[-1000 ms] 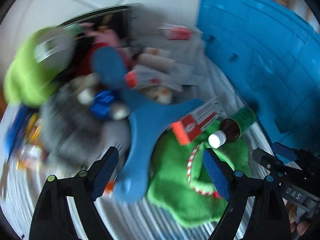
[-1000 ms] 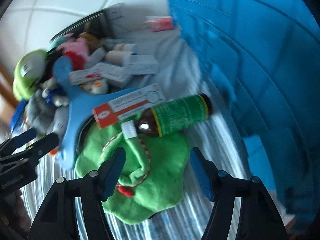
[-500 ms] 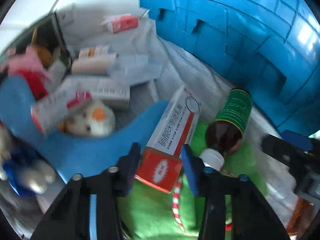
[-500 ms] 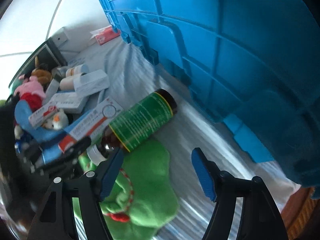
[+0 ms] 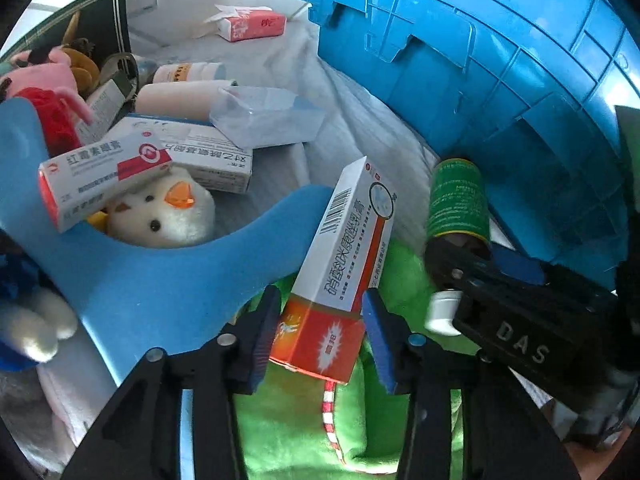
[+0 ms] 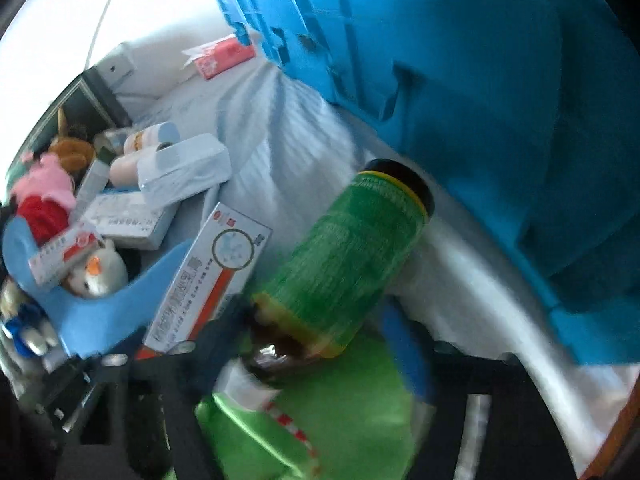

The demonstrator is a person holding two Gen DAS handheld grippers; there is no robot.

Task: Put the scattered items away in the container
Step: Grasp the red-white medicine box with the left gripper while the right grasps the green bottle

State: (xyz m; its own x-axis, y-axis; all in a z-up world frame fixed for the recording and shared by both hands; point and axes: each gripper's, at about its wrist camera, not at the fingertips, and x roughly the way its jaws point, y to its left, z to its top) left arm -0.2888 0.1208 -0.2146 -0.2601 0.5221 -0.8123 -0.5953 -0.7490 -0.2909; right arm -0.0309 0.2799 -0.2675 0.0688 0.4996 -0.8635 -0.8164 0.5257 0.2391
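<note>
Clamped between the blue pads of the left tool [image 5: 318, 338] is the red end of a red and white medicine box [image 5: 344, 264], whose white length slants up and away over a blue foam shape [image 5: 160, 280]. Beneath both lies a green cloth with a red-and-white striped trim [image 5: 304, 432]. To the right of the box, a brown bottle with a green label [image 6: 344, 264] lies on its side, its base pointing toward the blue crate [image 5: 500, 72] and its white cap [image 5: 442, 314] toward the camera. The right tool [image 6: 324, 344] is seen straddling the bottle's neck end; its jaws are closing with the bottle between them, but the blur keeps it from being told whether the pads press on the glass. In the left wrist view the same tool's black body, marked with letters, is seen across the bottle's shoulder. The crate stands just beyond the bottle on a pale sheet [image 5: 360, 128], its ribbed wall filling the upper right. Further left, a second red and white box [image 5: 100, 176] is propped over a white plush duck [image 5: 164, 216], with a white carton [image 5: 200, 156] and a clear plastic case [image 5: 264, 120] behind it. A pink tissue packet [image 5: 252, 26] lies apart near the crate's far corner, and a pink and red plush toy [image 5: 48, 92] is seen at the left edge.
</note>
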